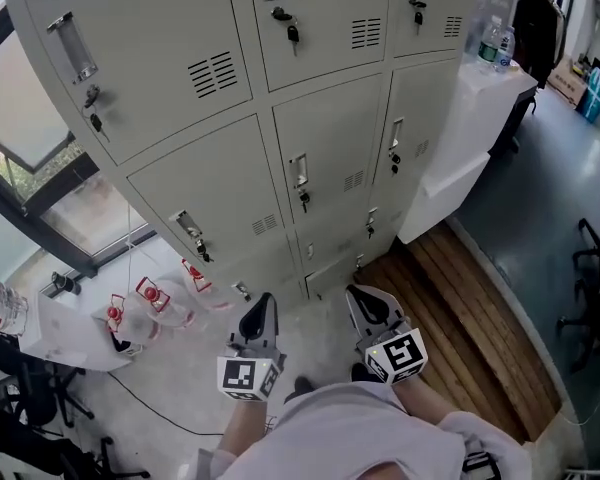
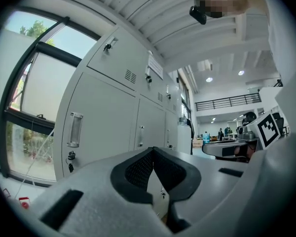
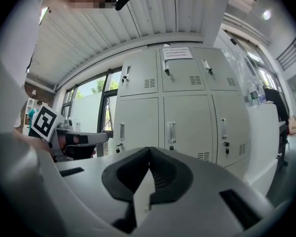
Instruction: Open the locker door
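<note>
Left tool (image 1: 266, 300), right tool (image 1: 357, 294) before lockers (image 1: 330, 158)

Water bottles (image 1: 496, 46) on white counter (image 1: 458, 148); plastic bags (image 1: 165, 313) on floor.

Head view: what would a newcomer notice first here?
A bank of grey lockers, doors closed with keys hanging from several locks, fills the upper picture. Below it, the left gripper and right gripper point at it side by side, jaws together and empty. Crumpled plastic bags lie on the floor at left.

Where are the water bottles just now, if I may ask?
Head view, upper right: the water bottles stand on the white counter beside the lockers.
</note>
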The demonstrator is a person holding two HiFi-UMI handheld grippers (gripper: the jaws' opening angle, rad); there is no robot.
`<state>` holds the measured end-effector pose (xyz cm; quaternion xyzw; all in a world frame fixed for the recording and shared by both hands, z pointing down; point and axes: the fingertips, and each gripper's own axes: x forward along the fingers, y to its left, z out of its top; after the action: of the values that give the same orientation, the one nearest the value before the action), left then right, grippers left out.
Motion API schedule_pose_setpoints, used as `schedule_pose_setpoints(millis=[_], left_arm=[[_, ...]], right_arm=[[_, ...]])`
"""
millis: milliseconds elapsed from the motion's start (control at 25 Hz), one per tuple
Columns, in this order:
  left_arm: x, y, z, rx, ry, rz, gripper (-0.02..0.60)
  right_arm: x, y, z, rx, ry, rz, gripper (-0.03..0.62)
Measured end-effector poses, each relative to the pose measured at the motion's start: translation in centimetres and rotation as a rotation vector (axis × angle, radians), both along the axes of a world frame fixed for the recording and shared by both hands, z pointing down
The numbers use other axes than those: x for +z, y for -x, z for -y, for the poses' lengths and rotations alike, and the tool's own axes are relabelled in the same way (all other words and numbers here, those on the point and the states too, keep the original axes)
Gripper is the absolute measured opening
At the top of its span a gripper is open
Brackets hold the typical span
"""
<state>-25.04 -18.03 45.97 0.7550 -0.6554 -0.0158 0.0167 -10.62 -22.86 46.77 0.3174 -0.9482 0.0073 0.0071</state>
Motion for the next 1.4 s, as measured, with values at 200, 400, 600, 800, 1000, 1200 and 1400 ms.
schedule_pose_setpoints(millis=[200, 400, 600, 800, 1000, 1200, 1400], left_arm=[[-0.1, -0.2, 1.6, -0.043, 0.002, -0.002, 0.002], [-0.1, -0.6, 2.4, -0.06, 0.007, 0.011, 0.003], [0.2, -0.3, 2.2, -0.079, 0.022, 0.012, 0.002], [0.7, 0.2, 1.8, -0.095, 0.036, 0.01, 0.003], [0.8, 0.9, 1.3, -0.114, 0.038, 0.011, 0.003], [1.1, 2.6, 0.4, -0.166, 0.049, 0.008, 0.003], [1.6, 4.3, -0.4, -0.221, 0.063, 0.005, 0.003]], right_arm=[[-0.1, 0.1, 2.5, -0.049, 0.023, 0.029, 0.013], [0.7, 0.4, 3.7, -0.07, 0.019, -0.019, 0.031], [0.3, 1.1, 4.3, -0.108, 0.089, 0.078, 0.204], [0.2, 1.6, 5.1, -0.1, 0.083, 0.079, 0.202], [0.2, 2.5, 6.5, -0.095, 0.069, 0.078, 0.202], [0.2, 4.2, 8.7, -0.092, 0.053, 0.061, 0.202], [-0.1, 6.6, 11.3, -0.11, 0.018, 0.048, 0.202]])
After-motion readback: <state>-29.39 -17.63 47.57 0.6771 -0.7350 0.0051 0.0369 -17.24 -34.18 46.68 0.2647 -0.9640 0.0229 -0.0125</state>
